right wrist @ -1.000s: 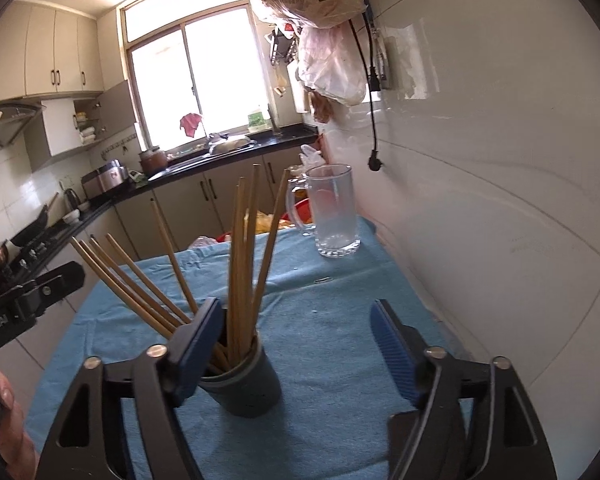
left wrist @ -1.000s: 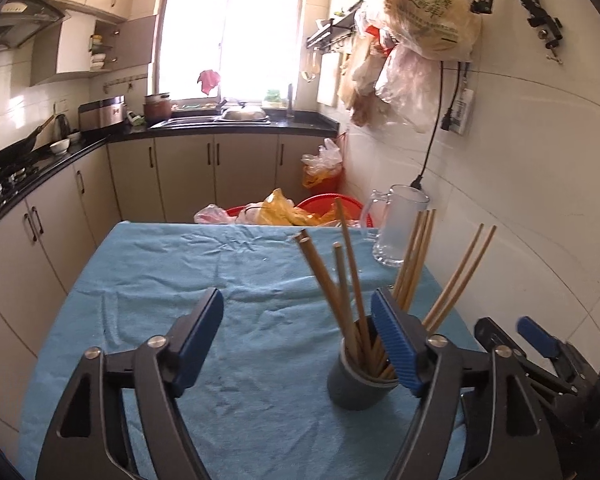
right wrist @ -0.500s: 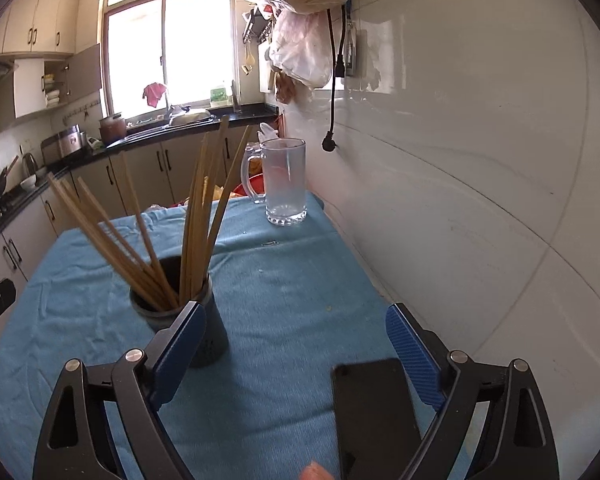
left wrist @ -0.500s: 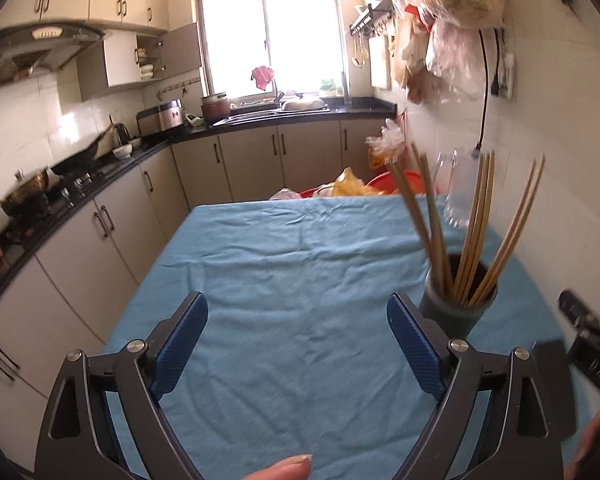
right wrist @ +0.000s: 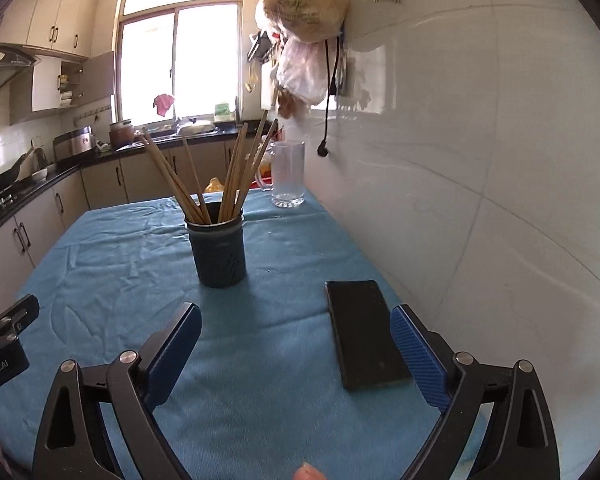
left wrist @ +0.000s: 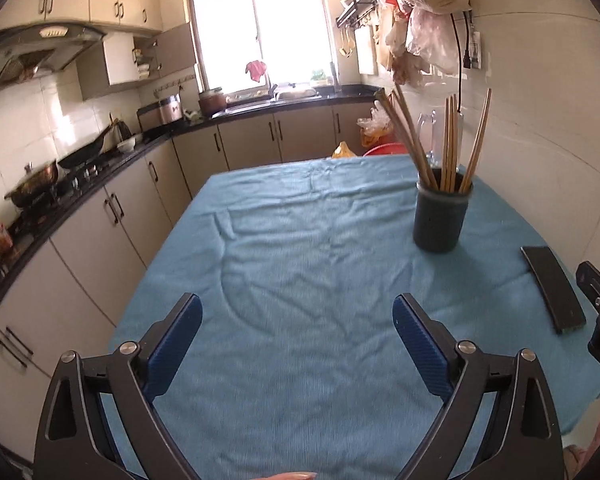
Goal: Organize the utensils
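Nearest the cameras, the left tongs point(left wrist: 296, 320) and the right tongs point(right wrist: 296, 322) both hang low over the blue cloth point(left wrist: 300, 264) of the counter with their blue pads spread wide and nothing between them. Just ahead of the right tongs, toward the wall side, a dark phone point(right wrist: 364, 332) lies flat on the cloth, clear of the pads. Farther on stands the dark holder point(right wrist: 219, 254), upright, with the wooden chopsticks point(right wrist: 228, 176) fanned out of its mouth, some leaning left and some right; no loose utensil shows on the cloth in either view. Beyond the holder a clear glass mug point(right wrist: 287, 174) stands near the far edge by the white wall point(right wrist: 480, 160). Judging from this, the gathering looks complete or close to it, and the step in hand appears to be a retreat from the holder. To do that well, the tongs should travel level and stay spread, the right one should pass over the phone without nudging it, and neither should swing back toward the leaning sticks, since a light knock high up could tip the holder.
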`<state>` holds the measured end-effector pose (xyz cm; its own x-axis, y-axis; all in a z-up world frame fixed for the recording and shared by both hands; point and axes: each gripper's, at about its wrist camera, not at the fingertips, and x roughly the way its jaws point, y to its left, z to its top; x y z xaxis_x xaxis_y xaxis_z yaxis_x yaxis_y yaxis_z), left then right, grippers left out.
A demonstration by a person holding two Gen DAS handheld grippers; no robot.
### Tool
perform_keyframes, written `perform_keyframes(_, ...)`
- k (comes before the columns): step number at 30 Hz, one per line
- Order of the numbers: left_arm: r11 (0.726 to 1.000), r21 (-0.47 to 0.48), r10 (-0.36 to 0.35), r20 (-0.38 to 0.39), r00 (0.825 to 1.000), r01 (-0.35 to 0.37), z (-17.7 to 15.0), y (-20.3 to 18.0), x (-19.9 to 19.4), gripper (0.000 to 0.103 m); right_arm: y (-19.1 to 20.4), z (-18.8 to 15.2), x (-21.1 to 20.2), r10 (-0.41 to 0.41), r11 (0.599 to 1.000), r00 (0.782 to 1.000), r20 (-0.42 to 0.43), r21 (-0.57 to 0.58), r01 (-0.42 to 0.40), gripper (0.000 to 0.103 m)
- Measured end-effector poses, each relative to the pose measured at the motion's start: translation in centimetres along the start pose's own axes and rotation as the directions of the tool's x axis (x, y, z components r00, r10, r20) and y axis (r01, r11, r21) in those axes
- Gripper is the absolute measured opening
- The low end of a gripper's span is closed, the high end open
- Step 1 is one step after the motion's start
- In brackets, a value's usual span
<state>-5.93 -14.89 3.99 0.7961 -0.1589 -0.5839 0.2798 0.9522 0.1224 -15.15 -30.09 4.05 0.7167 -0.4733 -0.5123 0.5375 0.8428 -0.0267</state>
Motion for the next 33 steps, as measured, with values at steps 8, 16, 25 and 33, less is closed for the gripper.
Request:
perform_keyframes(8,0.999,-0.032,-0.039,-0.02,0.999,0.038,-1.9,0.4,-0.2,0.095,1.0,-0.6,-1.0,-0.006,1.0,1.0,0.01,-0.013,0.006,0.098)
perform_keyframes(16,0.999,-0.012,-0.044,-0.012,0.999,0.044,-2.2,-0.2,0.0,0.095,1.5,-0.6,-0.9,-0.019,1.0,1.0,0.011,-0.015,0.019,0.098)
perform_keyframes(25,0.999,-0.024,-0.045,-0.026,0.999,0.045,-2.5,0.1,0.6,0.095,1.9,-0.8,-0.5,-0.017,0.999,1.0,-0.002,-0.027,0.017,0.098)
perform_keyframes(33,0.999,-0.027,-0.046,-0.026,0.999,0.045,-2.6,0.2,0.7,0.095,2.2,-0.9,-0.5,-0.012,0.999,1.0,-0.003,-0.038,0.012,0.098)
